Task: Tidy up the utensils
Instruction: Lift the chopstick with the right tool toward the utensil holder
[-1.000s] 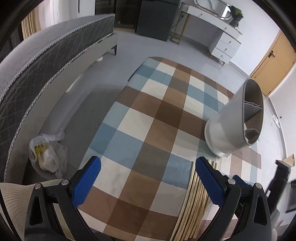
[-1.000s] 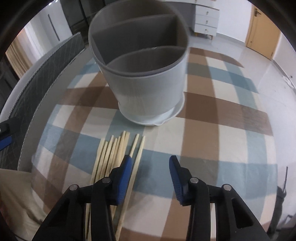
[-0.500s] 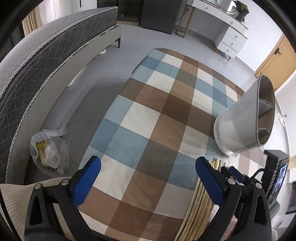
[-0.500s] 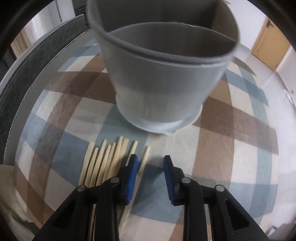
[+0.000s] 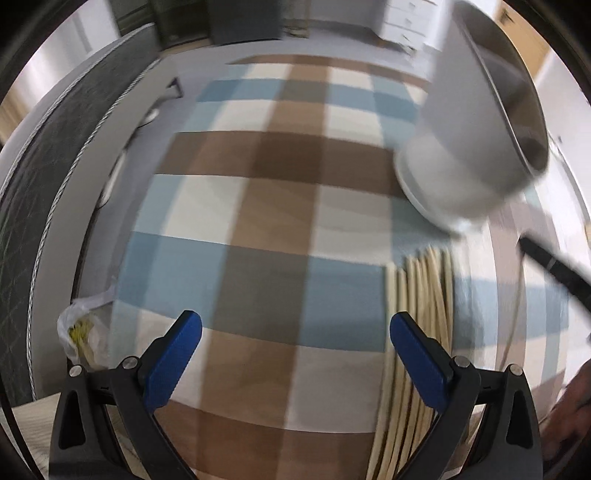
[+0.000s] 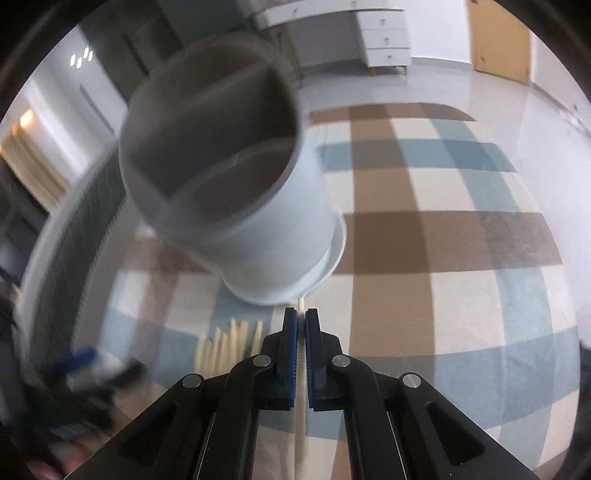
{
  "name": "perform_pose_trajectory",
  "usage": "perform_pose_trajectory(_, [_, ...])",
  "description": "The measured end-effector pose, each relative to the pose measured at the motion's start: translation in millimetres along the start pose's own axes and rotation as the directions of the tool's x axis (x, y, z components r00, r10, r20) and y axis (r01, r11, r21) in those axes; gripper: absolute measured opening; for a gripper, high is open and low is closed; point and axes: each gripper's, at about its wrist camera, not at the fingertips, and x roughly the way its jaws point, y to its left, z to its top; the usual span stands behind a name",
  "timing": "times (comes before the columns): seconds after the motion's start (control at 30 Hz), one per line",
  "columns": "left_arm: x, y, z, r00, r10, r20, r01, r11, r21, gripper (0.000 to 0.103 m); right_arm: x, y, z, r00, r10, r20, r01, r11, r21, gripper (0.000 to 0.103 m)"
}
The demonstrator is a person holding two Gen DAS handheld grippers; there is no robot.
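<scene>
One chopstick (image 6: pixel 301 308) clamped in right gripper (image 6: pixel 301 321); left gripper (image 5: pixel 293 332) released; holder (image 6: pixel 229 177) compartments look empty.

Pale floor (image 6: pixel 498 85), white drawers (image 6: pixel 384 33), perhaps bed (image 5: pixel 55 155).

- The tablecloth (image 5: pixel 277 206) has a check pattern of brown, pale blue, cream and grey-brown squares.
- The utensil holder (image 6: pixel 258 229), centre left of the right wrist view, is light grey outside and darker grey inside.
- The chopsticks (image 5: pixel 424 295), lower right of the left wrist view, are pale cream-yellow.
- The left gripper (image 5: pixel 295 354) has bright blue pads on black arms; the right gripper (image 6: pixel 301 321) has the same colours.
- The bed (image 5: pixel 33 192) at the left edge is dark grey with a quilted diamond pattern and a light border.
- The door (image 6: pixel 498 37), upper right, is ochre yellow.
- The drawers (image 6: pixel 384 33) are white.
</scene>
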Motion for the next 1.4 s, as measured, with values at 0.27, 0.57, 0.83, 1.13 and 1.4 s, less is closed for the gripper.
perform_pose_trajectory(0.27, [14, -18, -9, 0.997, 0.037, -0.072, -0.033, 0.998, 0.051, 0.098, -25, -11, 3, 0.995, 0.061, 0.083, -0.07, 0.992, 0.106, 0.003])
perform_pose_trajectory(0.57, [19, -18, -10, 0.995, 0.022, -0.102, -0.02, 1.0, 0.015, 0.083, -36, -12, 3, 0.989, 0.058, 0.136, -0.075, 0.99, 0.124, 0.003])
perform_pose_trajectory(0.83, [18, -31, 6, 0.998, -0.021, -0.061, 0.022, 0.999, 0.028, 0.052, -36, -15, 6, 0.987, 0.064, 0.15, -0.085, 0.987, 0.139, 0.003])
perform_pose_trajectory(1.13, [11, -47, 5, 0.991, -0.132, -0.038, 0.133, 0.99, 0.046, 0.002, -44, -8, 4, 0.983, 0.049, 0.178, -0.066, 0.994, 0.088, 0.003])
perform_pose_trajectory(1.4, [-81, -29, -12, 0.929, -0.218, 0.298, 0.226, 0.974, 0.009, 0.002, -89, 8, -21, 0.96, 0.033, 0.278, -0.041, 0.999, 0.023, 0.003])
